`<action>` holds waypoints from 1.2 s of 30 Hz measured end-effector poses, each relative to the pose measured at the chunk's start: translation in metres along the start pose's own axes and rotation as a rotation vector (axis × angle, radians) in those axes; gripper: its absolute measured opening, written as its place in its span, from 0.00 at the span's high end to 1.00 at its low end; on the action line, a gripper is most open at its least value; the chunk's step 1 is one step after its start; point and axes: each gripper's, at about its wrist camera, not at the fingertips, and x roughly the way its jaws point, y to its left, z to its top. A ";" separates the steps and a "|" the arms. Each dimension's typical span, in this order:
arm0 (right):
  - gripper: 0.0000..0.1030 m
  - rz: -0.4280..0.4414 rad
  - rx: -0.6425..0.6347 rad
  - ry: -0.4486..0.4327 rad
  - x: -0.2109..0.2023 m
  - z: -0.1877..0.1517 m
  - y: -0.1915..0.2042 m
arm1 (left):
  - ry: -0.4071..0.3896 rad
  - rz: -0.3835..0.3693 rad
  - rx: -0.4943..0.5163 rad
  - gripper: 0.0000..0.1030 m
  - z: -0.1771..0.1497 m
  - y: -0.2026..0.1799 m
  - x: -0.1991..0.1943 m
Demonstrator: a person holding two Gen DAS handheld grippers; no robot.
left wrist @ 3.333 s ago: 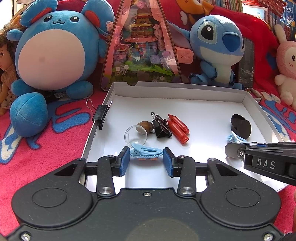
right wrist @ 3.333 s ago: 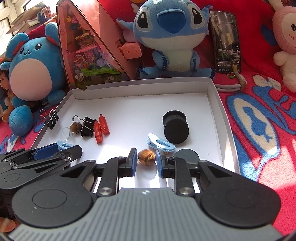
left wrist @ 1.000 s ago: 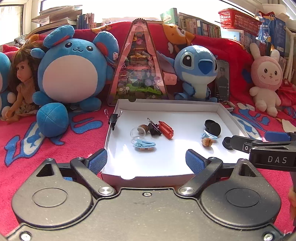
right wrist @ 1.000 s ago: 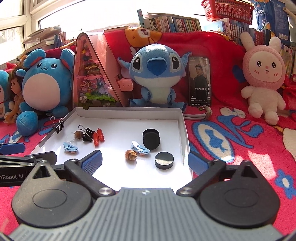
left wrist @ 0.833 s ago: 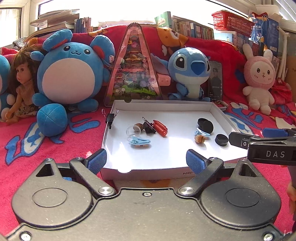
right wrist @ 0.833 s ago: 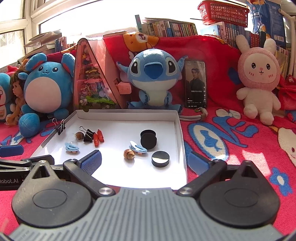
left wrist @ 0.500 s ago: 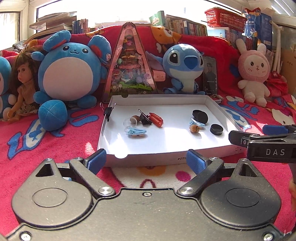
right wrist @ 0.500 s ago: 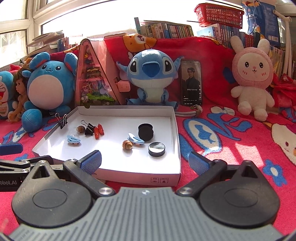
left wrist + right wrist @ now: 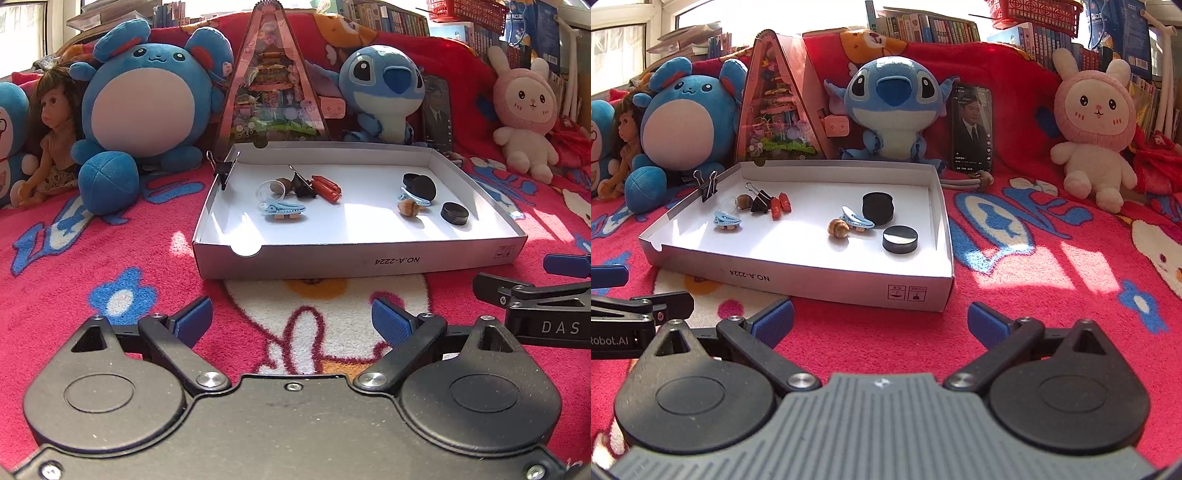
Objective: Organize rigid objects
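A shallow white box lies on the red blanket. On its left lie a blue clip, an acorn, a clear ring, a black binder clip and red pieces. On its right lie a second acorn, another blue clip, a black knob and a black disc. My left gripper and right gripper are both open and empty, in front of the box, over the blanket.
Plush toys, a doll, a pink triangular toy house and a phone stand behind the box. A binder clip is clamped on the box's left wall. Books line the back.
Both grippers let go of the blue clip and the acorn inside the box, opened wide and drew back out of the box to the blanket in front of it.
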 end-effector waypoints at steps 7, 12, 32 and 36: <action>0.00 -0.014 -0.004 0.034 0.012 -0.009 0.003 | 0.019 0.017 -0.023 0.10 -0.007 0.003 0.013; 0.00 -0.020 -0.014 0.039 0.016 -0.015 0.007 | 0.003 0.027 -0.015 0.08 -0.009 0.003 0.015; 0.00 -0.010 0.001 0.055 0.023 -0.014 0.005 | -0.005 0.026 -0.024 0.00 -0.009 0.004 0.026; 0.00 -0.013 0.000 0.055 0.025 -0.013 0.006 | -0.003 0.028 -0.022 0.00 -0.007 0.004 0.029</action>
